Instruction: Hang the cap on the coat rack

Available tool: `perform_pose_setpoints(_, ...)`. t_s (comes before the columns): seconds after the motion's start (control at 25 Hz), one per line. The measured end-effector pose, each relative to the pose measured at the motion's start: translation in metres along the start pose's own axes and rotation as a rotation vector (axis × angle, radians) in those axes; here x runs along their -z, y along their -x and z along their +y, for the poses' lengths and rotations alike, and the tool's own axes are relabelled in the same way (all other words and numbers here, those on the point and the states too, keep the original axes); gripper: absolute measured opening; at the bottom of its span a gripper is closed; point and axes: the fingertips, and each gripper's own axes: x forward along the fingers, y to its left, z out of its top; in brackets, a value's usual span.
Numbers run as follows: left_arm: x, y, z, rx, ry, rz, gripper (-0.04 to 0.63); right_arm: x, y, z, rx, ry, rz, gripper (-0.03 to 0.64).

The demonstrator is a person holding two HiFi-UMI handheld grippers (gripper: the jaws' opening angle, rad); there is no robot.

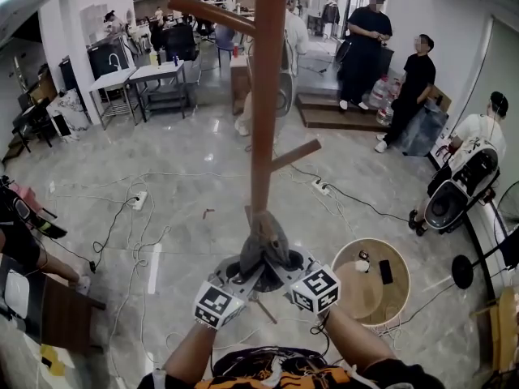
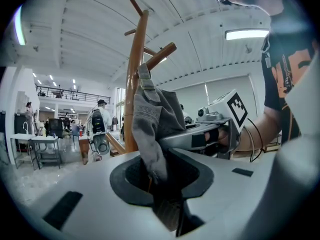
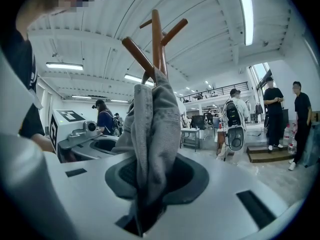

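- The left gripper (image 1: 243, 272) is almost closed and pinches the grey cap (image 1: 264, 237).
- The right gripper (image 1: 285, 267) pinches the cap too.
- The cap is right beside the coat rack (image 1: 268, 96) pole, under its pegs.

No readable text; only square coded patterns on marker cubes (image 1: 217, 305); orange shirt print (image 2: 287, 66) perhaps lettering, blurred.

Open lab hall, worktables (image 1: 134, 76), floor power strip (image 1: 139, 200)
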Motion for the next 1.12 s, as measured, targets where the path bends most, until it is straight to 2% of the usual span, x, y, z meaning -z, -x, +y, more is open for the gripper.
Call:
perform_pose_setpoints(0.44,-0.001,0.01,0.007,-0.011,0.0,-0.076,0.121,0.006,0.001,0.004,-0.012,0.015,-0.012,0.144)
perform_pose_setpoints(0.56,0.008,0.012,0.012,-0.03,0.007,-0.068,0.141,0.012,-0.001,0.002,-0.01,0.019,-0.003,0.154)
perform_pose_setpoints(0.68,0.02,0.017,0.018,-0.062,0.034,-0.039,0.19,0.016,-0.001,0.002,-0.005,0.021,0.007,0.171)
perform_pose_setpoints(0.88,0.025,0.028,0.015,-0.076,0.056,-0.052,0.213,0.025,0.007,-0.001,0.014,-0.023,-0.002,0.248)
perform_pose_setpoints(1.12,0.034,0.039,0.018,-0.097,0.074,-0.025,0.268,0.029,0.017,-0.003,0.023,-0.048,-0.006,0.325)
